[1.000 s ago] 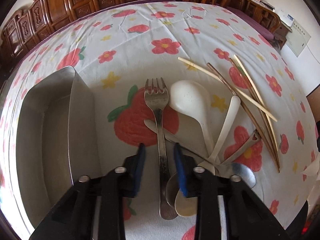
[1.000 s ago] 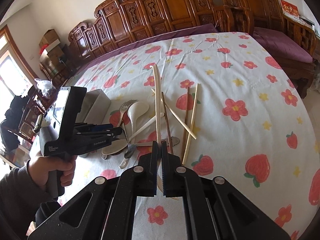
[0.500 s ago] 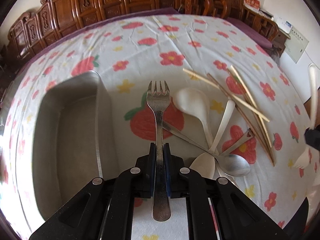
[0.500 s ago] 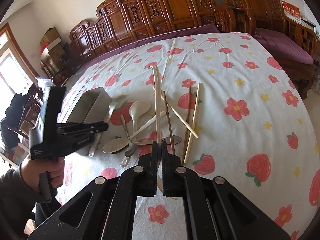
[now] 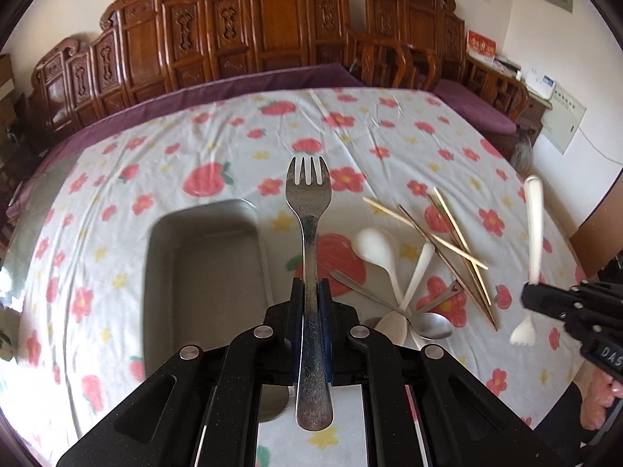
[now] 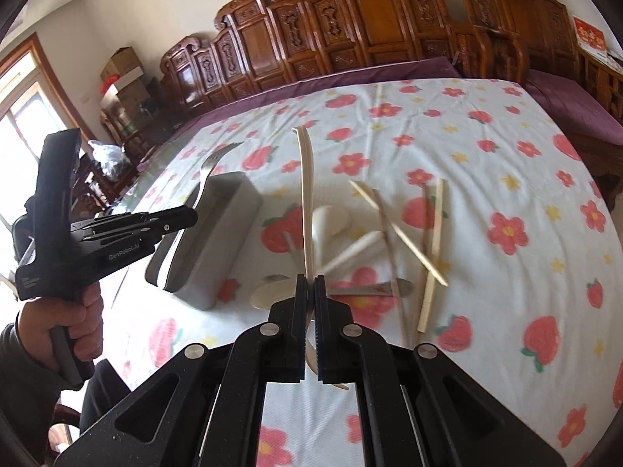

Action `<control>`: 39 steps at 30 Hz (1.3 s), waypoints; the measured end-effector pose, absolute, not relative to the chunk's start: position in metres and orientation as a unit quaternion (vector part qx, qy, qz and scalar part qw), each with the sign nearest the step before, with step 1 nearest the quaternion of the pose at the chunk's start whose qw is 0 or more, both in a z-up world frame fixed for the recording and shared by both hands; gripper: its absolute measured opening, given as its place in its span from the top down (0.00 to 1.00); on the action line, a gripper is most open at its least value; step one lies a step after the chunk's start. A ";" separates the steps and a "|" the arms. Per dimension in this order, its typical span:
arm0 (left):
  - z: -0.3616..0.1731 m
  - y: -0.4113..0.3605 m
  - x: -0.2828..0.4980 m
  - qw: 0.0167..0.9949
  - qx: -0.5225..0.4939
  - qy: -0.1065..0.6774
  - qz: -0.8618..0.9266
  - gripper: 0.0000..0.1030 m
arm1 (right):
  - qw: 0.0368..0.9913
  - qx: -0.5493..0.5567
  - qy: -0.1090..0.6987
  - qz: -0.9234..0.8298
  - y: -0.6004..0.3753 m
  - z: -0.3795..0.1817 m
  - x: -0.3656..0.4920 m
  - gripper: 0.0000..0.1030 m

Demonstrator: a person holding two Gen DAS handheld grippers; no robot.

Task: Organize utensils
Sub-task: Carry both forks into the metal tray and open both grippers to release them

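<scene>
table (image 5: 218, 132), floral cloth; on it: metal tray (image 5: 202, 272); spoons (image 5: 379, 251); chopsticks (image 5: 447, 241)

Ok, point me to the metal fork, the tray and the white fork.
Metal fork (image 5: 309, 190), left wrist view, on the head below the tines.
Tray (image 5: 202, 272), left wrist view, on its bare floor.
White fork (image 5: 534, 229), left wrist view, on the handle above the right gripper.

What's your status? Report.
Left gripper shut on metal fork, lifted near tray. Right gripper shut on white fork. Nothing blocking tray.
</scene>
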State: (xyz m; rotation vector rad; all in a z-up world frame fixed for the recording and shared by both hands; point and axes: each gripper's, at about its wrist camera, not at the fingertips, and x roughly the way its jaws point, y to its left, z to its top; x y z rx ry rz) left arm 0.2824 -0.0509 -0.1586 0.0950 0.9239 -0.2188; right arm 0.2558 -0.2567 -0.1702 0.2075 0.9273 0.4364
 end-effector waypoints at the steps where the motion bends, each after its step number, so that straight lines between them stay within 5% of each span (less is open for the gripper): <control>1: -0.155 -0.045 0.281 0.890 0.042 0.441 -0.103 0.93 | 0.866 0.098 0.442 0.213 -0.250 -0.168 0.257 0.96; 27: -0.199 0.049 0.298 0.899 -0.029 0.431 -0.071 0.93 | 0.842 0.088 0.448 0.287 -0.109 -0.152 0.315 0.96; 39: -0.161 0.080 0.287 0.918 -0.026 0.390 -0.060 0.92 | 0.827 0.109 0.470 0.287 -0.077 -0.175 0.336 0.96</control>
